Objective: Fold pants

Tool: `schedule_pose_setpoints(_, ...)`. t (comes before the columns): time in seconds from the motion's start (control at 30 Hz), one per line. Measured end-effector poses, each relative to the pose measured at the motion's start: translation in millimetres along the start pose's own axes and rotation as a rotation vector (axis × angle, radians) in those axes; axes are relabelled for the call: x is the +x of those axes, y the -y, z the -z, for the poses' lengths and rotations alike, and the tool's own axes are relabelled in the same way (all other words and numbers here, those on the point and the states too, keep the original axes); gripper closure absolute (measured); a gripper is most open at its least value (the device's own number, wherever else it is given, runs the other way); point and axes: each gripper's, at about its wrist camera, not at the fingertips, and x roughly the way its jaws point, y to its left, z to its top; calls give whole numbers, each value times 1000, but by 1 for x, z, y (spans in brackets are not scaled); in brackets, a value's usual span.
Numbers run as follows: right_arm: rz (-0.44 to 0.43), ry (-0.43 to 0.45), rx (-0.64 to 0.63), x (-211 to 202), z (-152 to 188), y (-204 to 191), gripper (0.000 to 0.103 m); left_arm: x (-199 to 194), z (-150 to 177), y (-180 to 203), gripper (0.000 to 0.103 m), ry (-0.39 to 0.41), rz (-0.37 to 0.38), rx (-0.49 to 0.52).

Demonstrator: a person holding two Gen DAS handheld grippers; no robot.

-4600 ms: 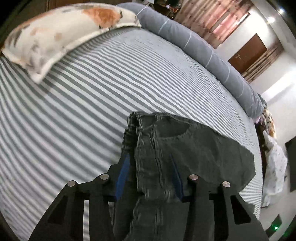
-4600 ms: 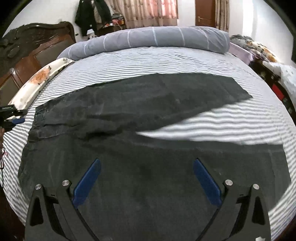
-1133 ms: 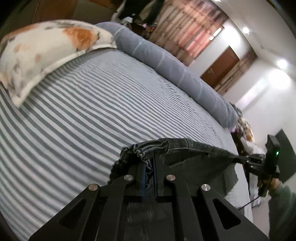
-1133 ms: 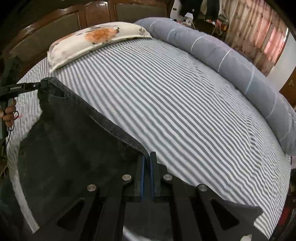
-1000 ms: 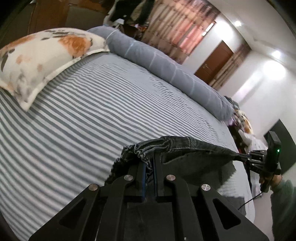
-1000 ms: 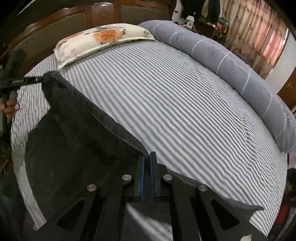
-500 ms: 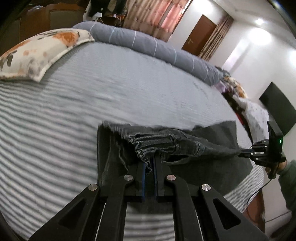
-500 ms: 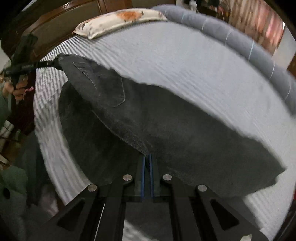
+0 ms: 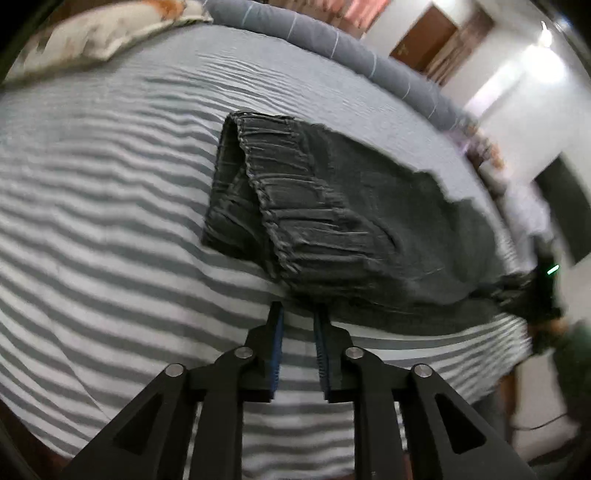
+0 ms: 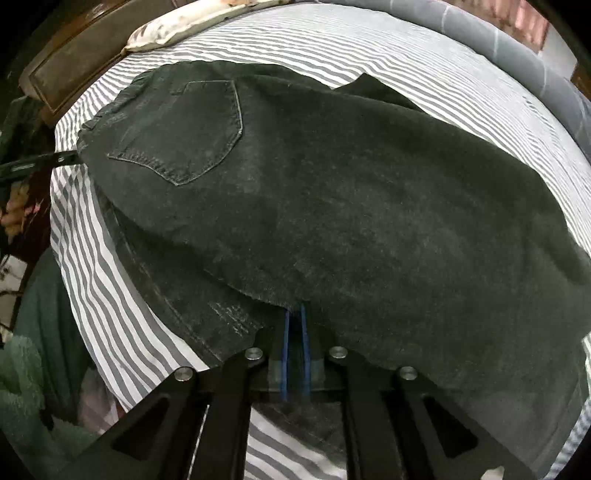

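Dark grey jeans (image 9: 332, 221) lie on the striped bed, folded lengthwise with one leg over the other. The gathered waistband (image 9: 258, 177) faces the left wrist view. My left gripper (image 9: 297, 314) is slightly open and empty, just off the near waistband corner. In the right wrist view the jeans (image 10: 332, 192) show a back pocket (image 10: 184, 129) on top. My right gripper (image 10: 294, 314) has its pads a narrow gap apart at the edge of the top leg; the cloth covers the tips. The left gripper also shows in the right wrist view (image 10: 55, 160) at the waistband.
The striped bedsheet (image 9: 92, 221) surrounds the jeans. A floral pillow (image 9: 92, 33) and a grey bolster (image 9: 314, 37) lie at the far side. A wooden headboard (image 10: 74, 55) stands behind. The bed's near edge is just below both grippers.
Both grippers carried the lifted leg across and laid it down on the other leg. My left gripper has let go of the waistband and opened a little. My right gripper's pads have parted slightly.
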Motion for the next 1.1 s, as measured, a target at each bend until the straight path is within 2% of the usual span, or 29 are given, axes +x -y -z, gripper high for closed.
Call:
schedule_pose_setpoints(0.03,0,12,18,-2,1,-1,87,-4,3,-2,73,19,32,-35)
schedule_pose_setpoints(0.07,-10,22,39,-5,3,-2,77,-7,6,-4,62,35,66,-79)
schedule_pose_setpoints(0.1,-28,37,72,-9,5,-3,70,-9,6,-4,56,50,97,-116)
schedule_pose_setpoints(0.13,-34,55,95,-12,7,-4,62,-10,8,-6,55,75,141,-172)
schedule_pose_setpoints(0.23,-68,110,196,-24,18,-3,62,-8,2,-10,55,100,254,-281)
schedule_pose_setpoints(0.33,-162,164,376,-34,36,16,61,4,-6,-17,55,86,306,-395)
schedule_pose_setpoints(0.43,-294,212,618,-34,60,42,60,9,-13,-18,55,100,326,-457)
schedule_pose_setpoints(0.5,-337,231,762,-30,74,61,59,9,-15,-16,55,105,305,-461)
schedule_pose_setpoints(0.67,-383,263,945,-13,86,85,59,9,-23,-10,56,114,282,-467)
schedule_pose_setpoints(0.73,-438,316,1022,-5,88,91,59,9,-28,-10,63,110,269,-477)
schedule_pose_setpoints(0.8,-429,359,1085,1,93,98,61,9,-31,-11,68,118,263,-484)
schedule_pose_setpoints(0.83,-427,371,1100,2,92,100,67,10,-34,-11,70,114,246,-488)
schedule_pose_setpoints(0.87,-434,386,1131,5,93,105,78,12,-34,-12,76,106,236,-491)
schedule_pose_setpoints(0.93,-420,382,1142,9,91,107,92,14,-36,-14,79,92,218,-495)
schedule_pose_setpoints(1.0,-410,380,1135,9,90,107,97,15,-39,-15,82,83,204,-490)
schedule_pose_setpoints(1.1,-362,389,1063,-9,84,97,98,11,-46,-12,86,80,167,-461)
